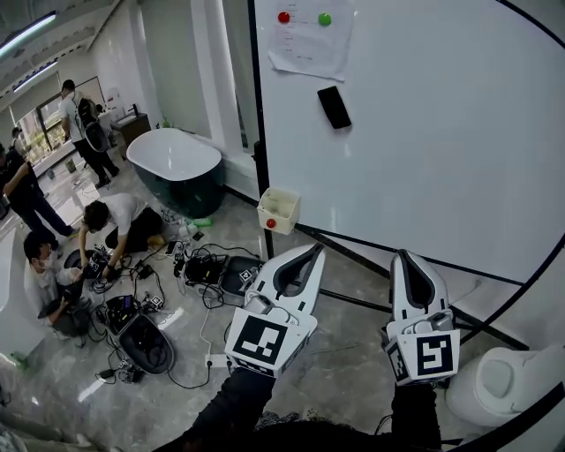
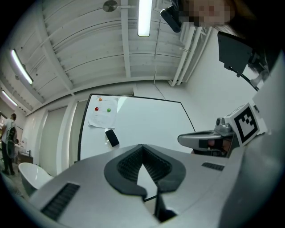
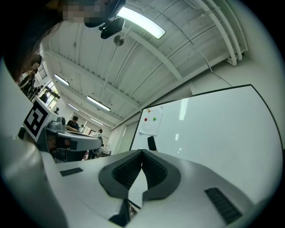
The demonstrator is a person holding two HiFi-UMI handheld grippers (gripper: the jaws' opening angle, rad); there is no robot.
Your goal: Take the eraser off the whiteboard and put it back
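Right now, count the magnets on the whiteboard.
2 for certain: a red magnet and a green magnet side by side on the paper sheet, red leftward. An orange dot above them may be a third.

I'm looking at a lab-like test space: a whiteboard [image 1: 424, 132], a bathtub [image 1: 174, 163], people [image 1: 115, 219] crouched over tangled cables [image 1: 205, 269] on the grey stone floor [image 1: 344, 371].

Head view downward, all 3 face whiteboard [image 1: 424, 132]

Whiteboard [image 1: 424, 132] holds black eraser [image 1: 334, 107], pinned paper sheet [image 1: 309, 40].
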